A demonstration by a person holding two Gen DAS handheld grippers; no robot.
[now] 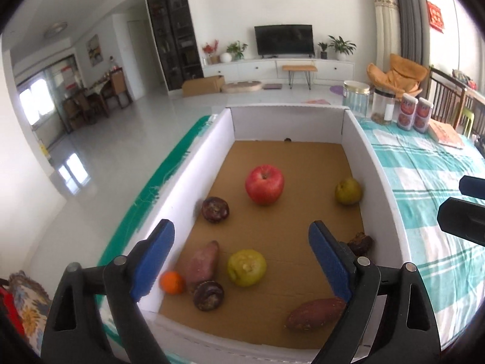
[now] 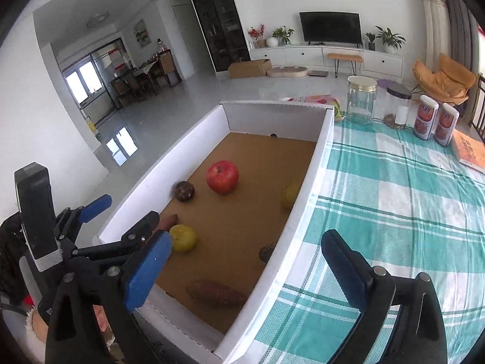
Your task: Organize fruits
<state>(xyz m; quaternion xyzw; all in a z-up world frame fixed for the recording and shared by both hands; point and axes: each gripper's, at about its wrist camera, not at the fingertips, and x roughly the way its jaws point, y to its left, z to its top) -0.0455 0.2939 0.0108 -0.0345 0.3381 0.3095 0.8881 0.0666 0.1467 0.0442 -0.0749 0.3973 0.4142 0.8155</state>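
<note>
Both tongs (image 1: 242, 254) (image 2: 247, 268) gape, holding nothing, above smooth apple (image 1: 264, 184) in cardboard box (image 1: 288, 115).

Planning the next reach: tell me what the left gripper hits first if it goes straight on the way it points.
Probably the yellow-green fruit, which lies between the open fingers of the left gripper on the floor of the box. Depth is unclear; the gripper might land on cardboard just beyond it.

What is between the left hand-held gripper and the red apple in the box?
Nothing visible blocks it. The left hand-held gripper is open above the box, and only bare cardboard floor lies on the way to the red apple. The green fruit sits nearer, below the fingers.
</note>
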